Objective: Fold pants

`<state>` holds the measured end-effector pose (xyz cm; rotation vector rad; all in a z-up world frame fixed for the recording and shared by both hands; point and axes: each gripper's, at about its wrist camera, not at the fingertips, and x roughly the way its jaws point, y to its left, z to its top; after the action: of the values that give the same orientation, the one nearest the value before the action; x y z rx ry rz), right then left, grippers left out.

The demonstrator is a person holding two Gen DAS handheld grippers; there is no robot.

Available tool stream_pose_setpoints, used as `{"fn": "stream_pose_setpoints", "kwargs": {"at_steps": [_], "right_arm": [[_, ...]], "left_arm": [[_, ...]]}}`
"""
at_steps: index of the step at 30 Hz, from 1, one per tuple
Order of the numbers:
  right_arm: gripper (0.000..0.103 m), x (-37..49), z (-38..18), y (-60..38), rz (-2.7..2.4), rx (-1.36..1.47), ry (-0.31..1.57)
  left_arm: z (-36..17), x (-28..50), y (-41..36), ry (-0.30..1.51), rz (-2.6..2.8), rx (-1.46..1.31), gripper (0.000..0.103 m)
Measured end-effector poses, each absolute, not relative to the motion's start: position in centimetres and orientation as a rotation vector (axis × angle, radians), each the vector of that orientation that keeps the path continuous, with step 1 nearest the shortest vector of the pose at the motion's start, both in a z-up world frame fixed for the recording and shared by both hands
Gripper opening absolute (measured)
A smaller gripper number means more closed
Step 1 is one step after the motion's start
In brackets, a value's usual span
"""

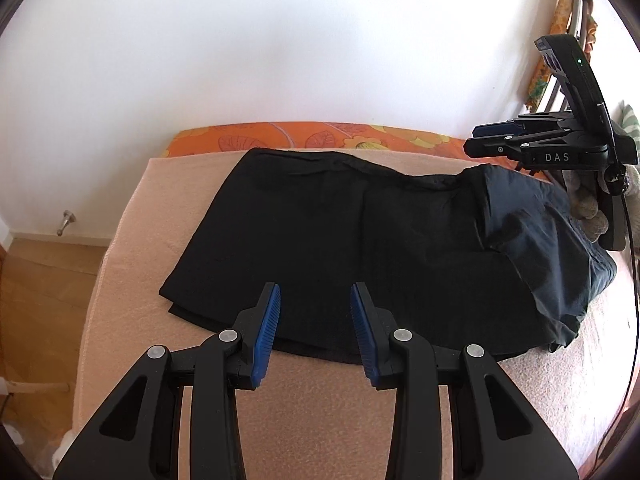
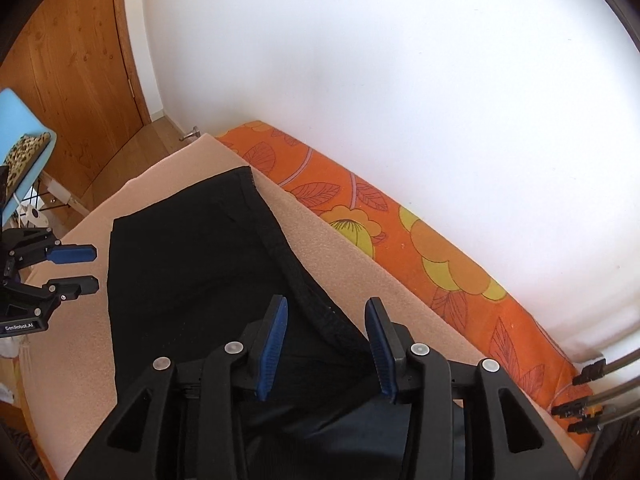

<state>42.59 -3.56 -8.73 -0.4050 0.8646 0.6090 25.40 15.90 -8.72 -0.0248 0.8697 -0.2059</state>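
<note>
Black pants (image 1: 340,240) lie spread on a peach blanket (image 1: 132,280) on the bed, legs folded over each other, with a rumpled bulge at the right end. My left gripper (image 1: 316,300) is open and empty, held over the pants' near edge. My right gripper (image 2: 326,320) is open and empty, above the pants (image 2: 192,280) near their waistband edge. The right gripper also shows in the left wrist view (image 1: 492,140) at the far right, above the rumpled end. The left gripper shows in the right wrist view (image 2: 90,270) at the left, beside the pants' end.
An orange flowered sheet (image 2: 420,248) runs along the white wall behind the blanket. A wooden door (image 2: 80,60) and floor lie past the bed's left end. A blue chair (image 2: 20,128) stands by the door. Metal rods (image 2: 608,384) stand at the right.
</note>
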Motion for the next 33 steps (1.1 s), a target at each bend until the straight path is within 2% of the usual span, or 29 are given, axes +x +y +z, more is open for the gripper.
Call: {"fn": "stream_pose_setpoints", "kwargs": {"at_steps": [5,7,10,15,24,33], "right_arm": [[0.067,37.4,-5.1,-12.2,0.506,-0.252,0.853],[0.07,35.2,-4.0,-16.1,0.441,-0.196,0.854],[0.072,32.0,-3.3,-21.5,0.33,-0.148,0.86],[0.083,27.2,-3.0,-30.0,0.154,-0.013,0.859],[0.083,21.9,-8.8,-41.0,-0.08,0.341,0.963],[0.083,21.7,-13.6,-40.8,-0.066,0.569,0.984]], "left_arm": [[-6.6,23.6,10.2,0.85,-0.348,-0.005,0.035],[-6.1,22.8,7.3,0.853,-0.413,0.03,0.035],[-5.5,21.3,2.8,0.835,-0.498,0.081,0.049],[-6.0,19.6,-4.0,0.859,-0.629,0.182,0.05],[-10.1,18.6,-11.2,0.947,-0.727,0.415,0.051],[-12.4,19.0,-12.7,0.986,-0.728,0.525,0.051]]}}
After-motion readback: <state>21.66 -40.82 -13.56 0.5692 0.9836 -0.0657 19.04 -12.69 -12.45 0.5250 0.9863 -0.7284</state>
